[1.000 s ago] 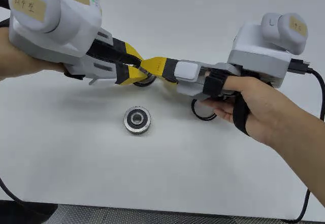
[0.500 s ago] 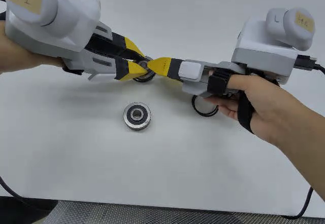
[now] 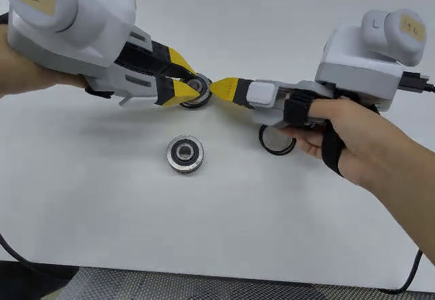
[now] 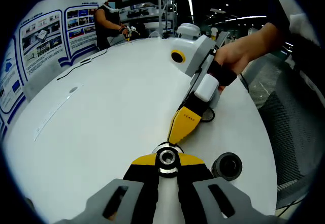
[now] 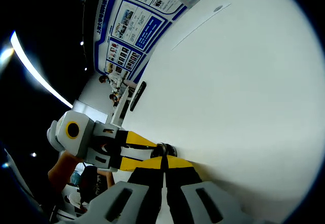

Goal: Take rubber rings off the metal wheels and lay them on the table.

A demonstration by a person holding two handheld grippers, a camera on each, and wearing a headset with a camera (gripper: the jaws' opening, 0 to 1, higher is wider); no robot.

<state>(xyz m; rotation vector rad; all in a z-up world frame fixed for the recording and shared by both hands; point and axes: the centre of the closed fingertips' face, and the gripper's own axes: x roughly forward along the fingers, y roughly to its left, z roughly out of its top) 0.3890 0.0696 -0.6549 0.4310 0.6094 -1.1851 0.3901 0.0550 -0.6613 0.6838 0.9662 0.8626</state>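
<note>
Currently the wheel (image 3: 199, 90) I'm working on sits left of the scene's middle, over the white table (image 3: 102, 205). It is gripped between the yellow jaws of my left gripper (image 3: 187, 84), which are clenched on its sides. My right gripper (image 3: 219, 89) reaches in from the right with its jaws pressed flat together. Their tip touches the wheel's right rim, and I cannot tell whether any rubber is pinched between them. Nearer to me, a second wheel (image 3: 185, 154) lies flat on the table, dark rubber around its metal hub. To the right a loose rubber ring (image 3: 276, 141) lies flat on the table, partly under the hand (image 3: 340, 140) that holds the right gripper.
</note>
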